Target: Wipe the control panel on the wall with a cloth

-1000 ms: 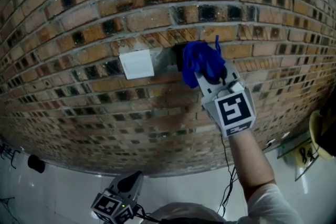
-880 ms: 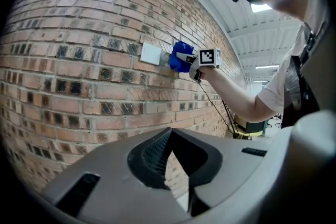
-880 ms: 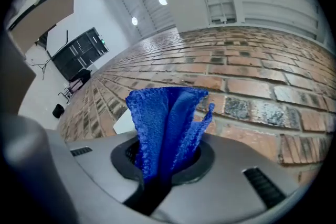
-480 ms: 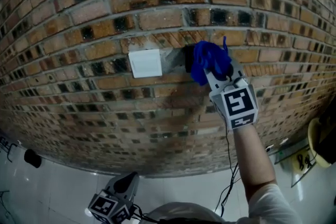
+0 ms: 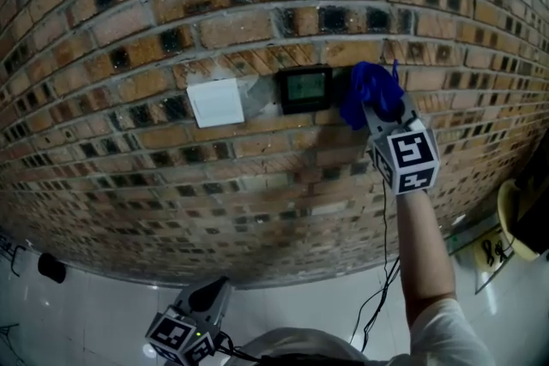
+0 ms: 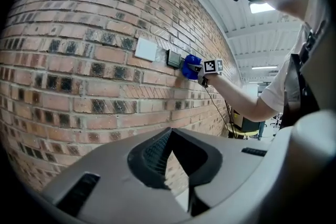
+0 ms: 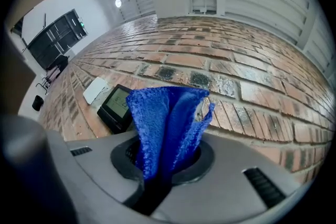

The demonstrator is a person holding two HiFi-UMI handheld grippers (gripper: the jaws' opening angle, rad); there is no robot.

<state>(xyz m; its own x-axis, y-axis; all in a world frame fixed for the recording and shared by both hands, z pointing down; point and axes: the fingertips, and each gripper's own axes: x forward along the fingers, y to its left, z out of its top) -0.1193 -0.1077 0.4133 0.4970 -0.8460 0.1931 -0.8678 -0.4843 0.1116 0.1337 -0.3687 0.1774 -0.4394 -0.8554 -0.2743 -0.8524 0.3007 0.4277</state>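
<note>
Blue cloth (image 5: 369, 88), fuzzy weave, bunched upright. Clamped between the jaws of the right gripper (image 5: 383, 117), which are closed on its lower folds; the free end stands up past the fingertips and is pressed towards the brick wall (image 5: 257, 4).

Control panel (image 5: 306, 90): small black unit with a pale greenish screen, mounted flat on the wall. In the head view it lies just left of the cloth and is fully uncovered. The cloth sits at its right edge; whether the two touch cannot be told. In the right gripper view the panel (image 7: 116, 105) shows to the left of the cloth (image 7: 165, 123), partly behind its fold.

White blank plate (image 5: 216, 103): on the wall, just left of the panel.

Left gripper (image 5: 213, 294): held low, well apart from the wall fittings, jaws together with nothing between them.

Bare forearm (image 5: 420, 244): reaches up behind the right gripper.
</note>
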